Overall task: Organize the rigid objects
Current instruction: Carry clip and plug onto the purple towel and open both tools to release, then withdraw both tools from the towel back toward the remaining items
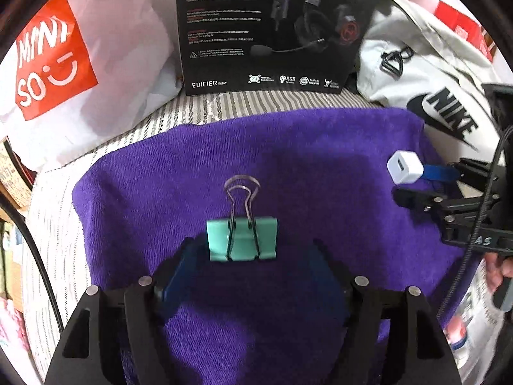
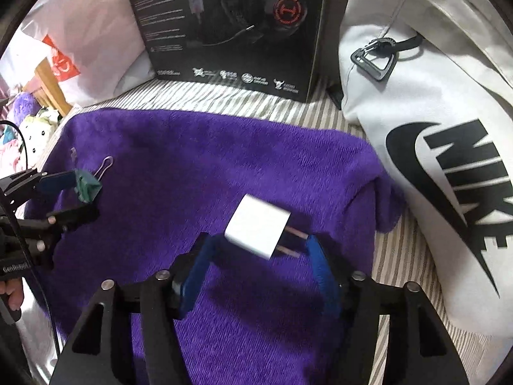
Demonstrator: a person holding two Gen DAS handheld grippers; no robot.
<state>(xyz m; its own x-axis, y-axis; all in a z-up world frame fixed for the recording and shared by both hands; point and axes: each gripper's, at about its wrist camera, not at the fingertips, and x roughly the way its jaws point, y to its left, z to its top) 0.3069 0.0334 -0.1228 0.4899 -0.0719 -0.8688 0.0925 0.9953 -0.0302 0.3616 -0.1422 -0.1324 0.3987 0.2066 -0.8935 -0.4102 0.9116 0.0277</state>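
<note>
Fuzzy cloth towel (image 1: 288, 160); glossy plastic charger (image 2: 258, 226); wire-handled clip (image 1: 242, 239).

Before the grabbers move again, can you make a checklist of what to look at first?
1. Mint green metal binder clip lies on the purple fuzzy towel: ok.
2. Left gripper jaws stand apart around the clip; right pad looks clear, left pad contact unclear: cannot tell.
3. White square plastic plug charger rests on the towel: cannot tell, it looks tilted and blurred.
4. Right gripper pads off the charger: ok, a gap shows on both sides.
5. Clip and charger apart from each other: ok.
6. Black cardboard headset box stands beyond the towel, out of the way: ok.
</note>
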